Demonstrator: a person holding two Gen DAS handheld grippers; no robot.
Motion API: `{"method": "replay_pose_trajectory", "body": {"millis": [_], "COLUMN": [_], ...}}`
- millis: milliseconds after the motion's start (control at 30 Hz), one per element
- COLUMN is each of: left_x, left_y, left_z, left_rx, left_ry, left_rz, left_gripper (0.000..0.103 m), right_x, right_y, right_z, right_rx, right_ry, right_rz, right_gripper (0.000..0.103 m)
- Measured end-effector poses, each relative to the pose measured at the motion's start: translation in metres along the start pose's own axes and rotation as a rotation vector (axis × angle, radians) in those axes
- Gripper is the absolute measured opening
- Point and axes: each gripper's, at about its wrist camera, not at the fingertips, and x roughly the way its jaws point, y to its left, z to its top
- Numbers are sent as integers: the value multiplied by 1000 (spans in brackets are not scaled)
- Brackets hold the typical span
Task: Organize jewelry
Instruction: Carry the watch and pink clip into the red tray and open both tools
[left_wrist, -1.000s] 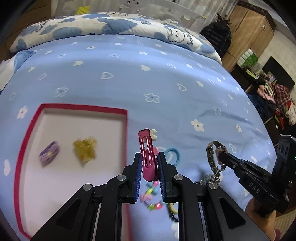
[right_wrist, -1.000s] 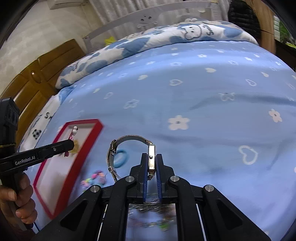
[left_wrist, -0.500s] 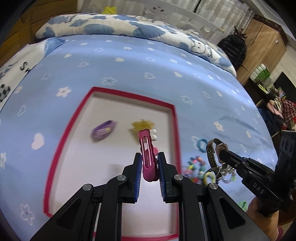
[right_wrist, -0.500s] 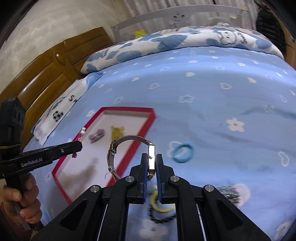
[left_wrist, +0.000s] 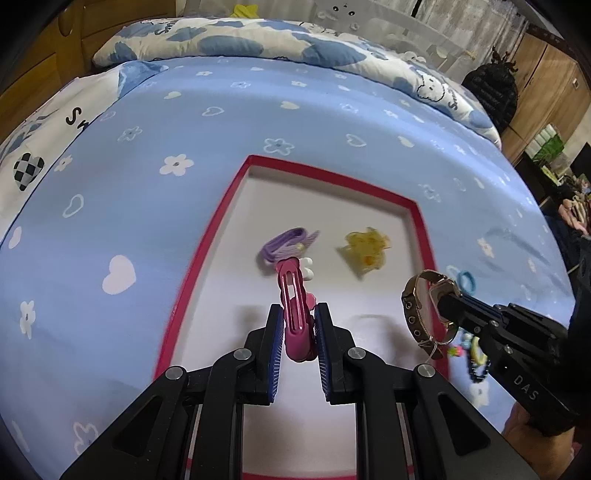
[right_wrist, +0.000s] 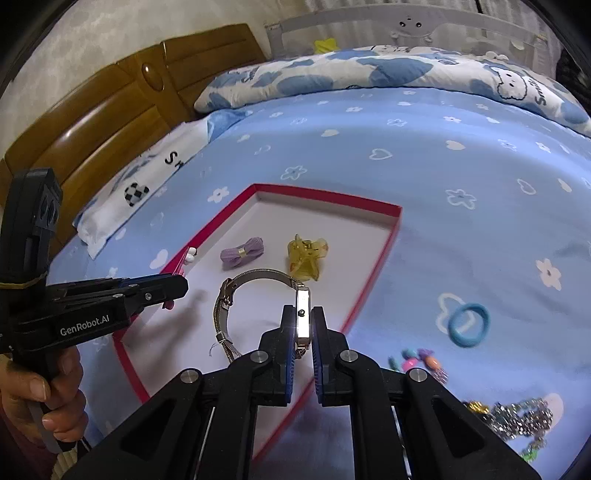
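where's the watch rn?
Clamped in the right gripper, the watch hangs over the red tray, near its right rim, just this side of the yellow clip.

Both fisheye views look steeply down along their own fingers, close above the bed. Each frames the red-rimmed tray (left_wrist: 421, 221) (right_wrist: 395, 229) at centre; the left wrist view shows the other gripper lower right, the right wrist view lower left.

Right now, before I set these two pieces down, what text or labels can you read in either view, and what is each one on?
"GenRobot.AI": white lettering on the side of the left claw, seen from the right wrist view.
"DAS": on the body of the right claw, seen from the left wrist view.
"S" plus a partial letter: black print on the white pillowcase; the rest is cut off.
"Sm...": on the cartoon quilt; remainder unreadable.
Watch: no readable marking.
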Motion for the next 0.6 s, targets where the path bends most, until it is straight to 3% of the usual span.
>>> {"method": "replay_pose_trajectory", "body": {"millis": [600], "left_x": [42], "left_y": [-1], "left_z": [10], "left_rx": [43], "left_ry": [42], "left_rz": [72], "left_gripper": [16], "right_x": [51], "right_y": [13], "right_z": [8], "right_rx": [-75], "right_ry": [96], "right_rz": [-56], "right_gripper": [7]}}
